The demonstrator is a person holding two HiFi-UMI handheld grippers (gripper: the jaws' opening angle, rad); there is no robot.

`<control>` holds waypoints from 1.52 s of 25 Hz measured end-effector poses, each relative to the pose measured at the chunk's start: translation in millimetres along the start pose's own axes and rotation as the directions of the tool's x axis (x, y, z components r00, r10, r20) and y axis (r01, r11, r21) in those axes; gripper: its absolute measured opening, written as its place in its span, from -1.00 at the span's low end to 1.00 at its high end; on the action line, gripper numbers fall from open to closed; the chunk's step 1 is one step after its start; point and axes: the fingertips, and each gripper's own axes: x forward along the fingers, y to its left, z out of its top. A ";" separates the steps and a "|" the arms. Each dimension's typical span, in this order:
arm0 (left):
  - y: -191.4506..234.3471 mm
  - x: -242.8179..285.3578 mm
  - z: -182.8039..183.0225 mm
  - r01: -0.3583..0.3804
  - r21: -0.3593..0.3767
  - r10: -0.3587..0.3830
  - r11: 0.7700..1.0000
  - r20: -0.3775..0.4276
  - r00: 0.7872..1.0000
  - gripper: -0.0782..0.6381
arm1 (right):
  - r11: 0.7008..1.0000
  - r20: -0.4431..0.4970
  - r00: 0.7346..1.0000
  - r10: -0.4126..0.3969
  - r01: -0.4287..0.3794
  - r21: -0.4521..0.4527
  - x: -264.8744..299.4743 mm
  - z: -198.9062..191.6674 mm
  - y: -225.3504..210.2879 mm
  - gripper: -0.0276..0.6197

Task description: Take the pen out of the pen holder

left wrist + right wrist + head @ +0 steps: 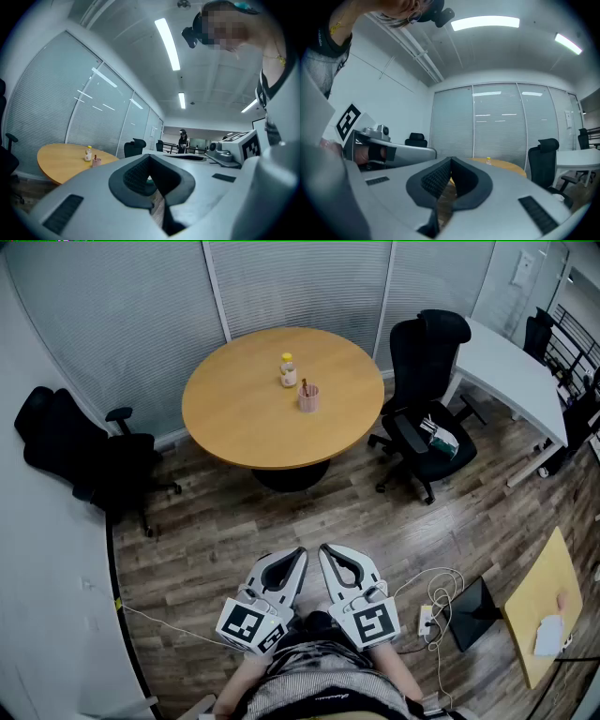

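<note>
Standing well short of the round light-wood table (234, 423) in the head view, the person holds the grey left gripper (296, 557) and right gripper (327, 552) level, seemingly before any reach. The brown pen (304, 384) stands in the small pink pen holder (308, 398) near the table's middle. Left gripper view: jaws pressed together, empty. Right gripper view: likewise.

Smooth matt wood table (234, 418), wood-grain plank floor (206, 540), matt grey plastic left gripper (298, 554)

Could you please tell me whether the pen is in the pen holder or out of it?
In: the pen stands upright inside the pink pen holder on the round table, next to a small bottle.
</note>
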 end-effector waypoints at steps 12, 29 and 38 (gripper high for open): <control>-5.5 3.6 4.0 -0.018 -0.015 0.018 1.000 0.029 0.999 -0.77 | 0.998 0.036 0.999 0.012 -0.013 0.053 -1.9 -0.8 -6.6 -0.84; 106.2 72.6 19.2 0.072 -0.019 -0.072 0.997 -0.003 0.997 -0.77 | 0.997 -0.023 0.997 -0.071 0.070 -0.043 115.3 -1.9 -52.0 -0.84; 175.1 113.2 27.5 0.127 -0.019 -0.128 0.992 -0.037 0.991 -0.77 | 0.993 -0.052 0.993 -0.109 0.107 -0.050 192.4 -7.8 -74.6 -0.84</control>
